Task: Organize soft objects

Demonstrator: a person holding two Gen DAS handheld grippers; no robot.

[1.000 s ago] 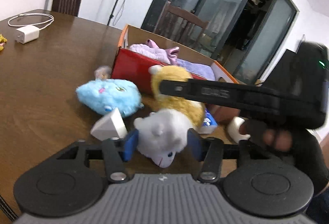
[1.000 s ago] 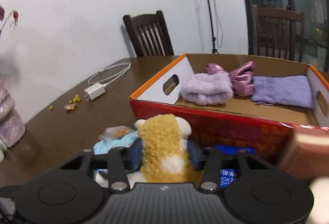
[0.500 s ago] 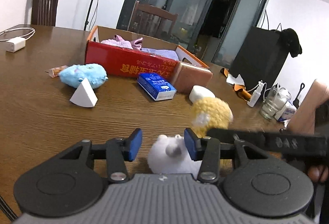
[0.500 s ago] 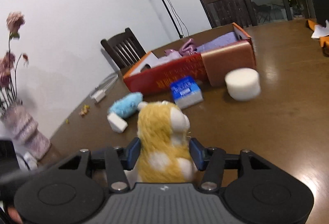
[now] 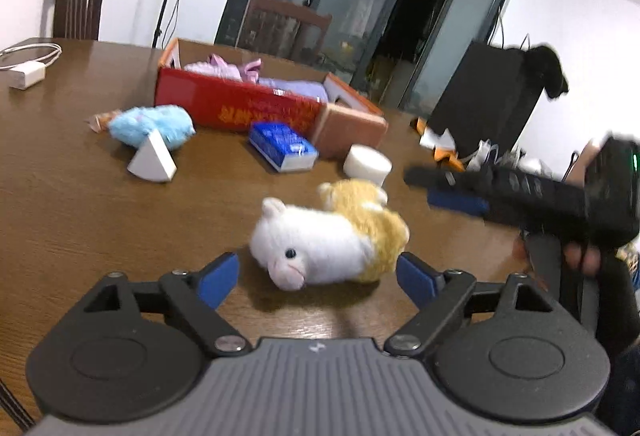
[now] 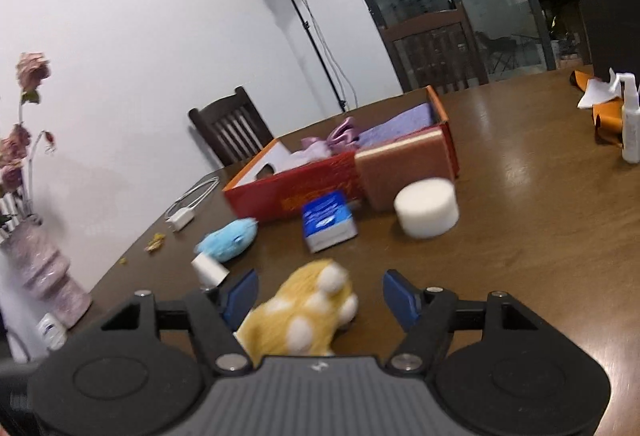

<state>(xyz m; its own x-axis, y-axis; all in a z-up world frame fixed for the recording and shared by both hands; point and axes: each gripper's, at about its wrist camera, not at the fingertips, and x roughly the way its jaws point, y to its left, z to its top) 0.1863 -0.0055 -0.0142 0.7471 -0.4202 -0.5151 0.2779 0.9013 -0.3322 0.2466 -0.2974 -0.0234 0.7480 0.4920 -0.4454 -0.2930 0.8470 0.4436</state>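
A white and yellow plush hamster [image 5: 328,236] lies on its side on the wooden table [image 5: 72,204], just ahead of my open left gripper [image 5: 318,278]. Its yellow back [image 6: 308,312] lies loose between the fingers of my open right gripper [image 6: 320,296]. The right gripper also shows at the right of the left wrist view [image 5: 456,192]. A blue plush [image 5: 150,124] lies near the red cardboard box [image 5: 236,108], which holds purple cloths [image 5: 228,68]. The blue plush also shows in the right wrist view [image 6: 230,238].
On the table lie a white foam wedge [image 5: 152,160], a blue tissue pack [image 5: 282,146], a brown block [image 5: 348,124], a white foam cylinder [image 5: 366,166] and a charger with cable [image 5: 26,74]. A vase [image 6: 44,272] stands at the left edge. Chairs stand behind the table.
Both grippers carried the hamster back from the box towards the table's near side, then opened. The hamster now lies free on the table and the right gripper has drawn off.
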